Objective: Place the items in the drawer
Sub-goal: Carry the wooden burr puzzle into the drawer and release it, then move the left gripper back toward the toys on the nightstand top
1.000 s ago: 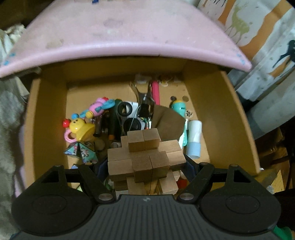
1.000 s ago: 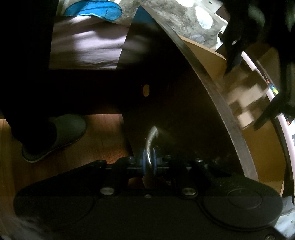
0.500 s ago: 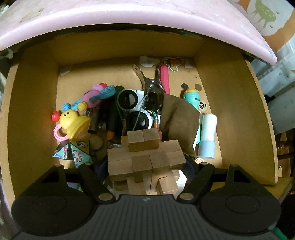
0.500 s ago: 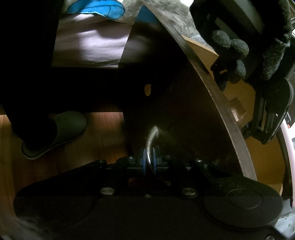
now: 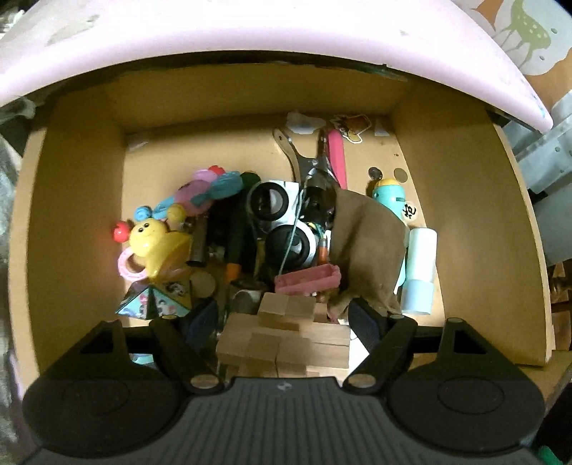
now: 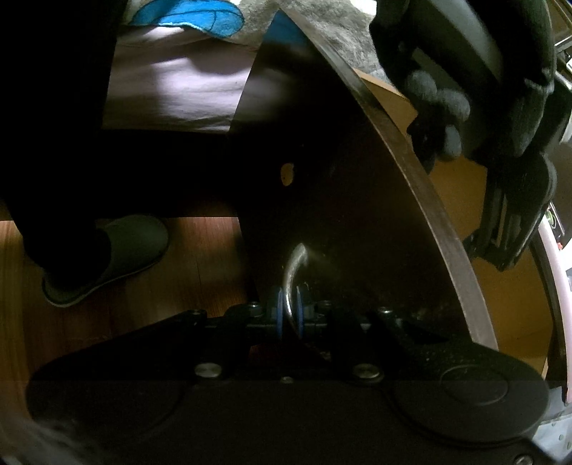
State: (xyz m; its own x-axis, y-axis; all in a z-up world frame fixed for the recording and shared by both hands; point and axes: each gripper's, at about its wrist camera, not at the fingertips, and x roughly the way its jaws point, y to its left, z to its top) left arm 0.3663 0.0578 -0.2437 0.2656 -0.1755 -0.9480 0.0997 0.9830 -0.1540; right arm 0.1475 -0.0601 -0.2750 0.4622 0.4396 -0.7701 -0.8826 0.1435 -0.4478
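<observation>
A wooden block puzzle [image 5: 286, 336] lies low between my left gripper's [image 5: 284, 318] fingers, blurred, inside the open cardboard-brown drawer [image 5: 71, 214]. Its sides stand slightly clear of the blue pads [image 5: 364, 318], so the left gripper is open. My right gripper [image 6: 290, 314] is shut on the curved metal drawer handle [image 6: 295, 264] on the dark drawer front [image 6: 339, 214]. In the right wrist view a gloved hand [image 6: 447, 107] holds the left gripper [image 6: 507, 229] down inside the drawer [image 6: 500, 322]; the puzzle is hidden there.
The drawer holds a yellow toy [image 5: 157, 246], speakers [image 5: 282, 221], a brown cloth [image 5: 364, 243], a white-blue tube [image 5: 420, 272] and a pink tray [image 5: 307, 280]. A pink top [image 5: 286, 28] overhangs the drawer. A slippered foot [image 6: 111, 257] stands on the wooden floor.
The left gripper moved down into the drawer. The puzzle has slipped lower between its fingers, uncovering the pink tray behind it. The right gripper stays on the handle.
</observation>
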